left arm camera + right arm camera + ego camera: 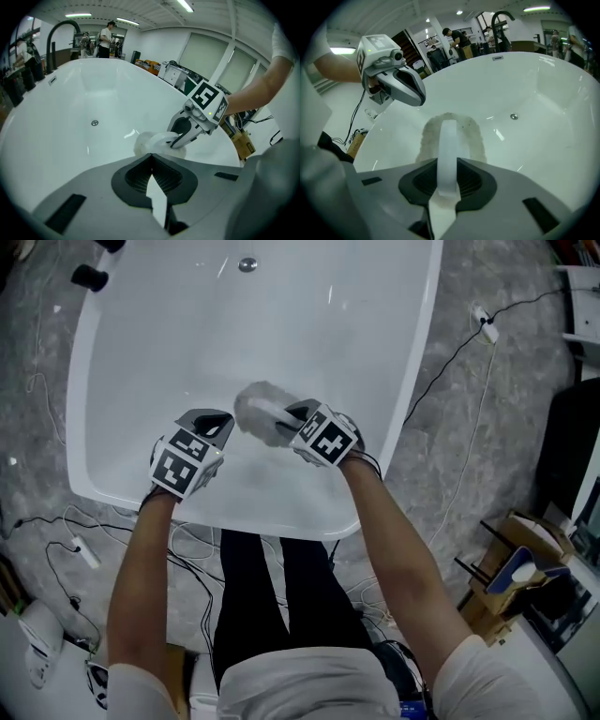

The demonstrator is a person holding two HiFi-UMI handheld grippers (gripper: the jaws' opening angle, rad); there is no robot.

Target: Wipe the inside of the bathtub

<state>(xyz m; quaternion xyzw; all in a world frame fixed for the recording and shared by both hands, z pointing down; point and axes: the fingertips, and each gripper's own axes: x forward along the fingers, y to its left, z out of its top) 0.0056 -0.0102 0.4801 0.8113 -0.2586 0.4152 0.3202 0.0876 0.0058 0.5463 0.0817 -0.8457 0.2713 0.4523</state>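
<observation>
The white bathtub [422, 343] fills the head view, and both grippers are down inside its near end. My right gripper [298, 418] is shut on the white handle [449, 140] of a fluffy white scrubbing pad [255, 409], which lies against the tub wall [543, 93]. In the left gripper view the pad [147, 143] sits just past my jaws, with the right gripper [180, 136] clamped on it. My left gripper [214, 426] hangs a little left of the pad. Its jaws [151, 157] are shut with nothing in them. It also shows in the right gripper view as the left gripper [405, 91].
The drain [247, 265] is at the tub's far end and a black faucet [91, 276] stands at the far left rim. Cables and a power strip [485, 324] lie on the grey floor to the right. A cardboard box [511, 568] stands at lower right. People [107, 35] stand far behind.
</observation>
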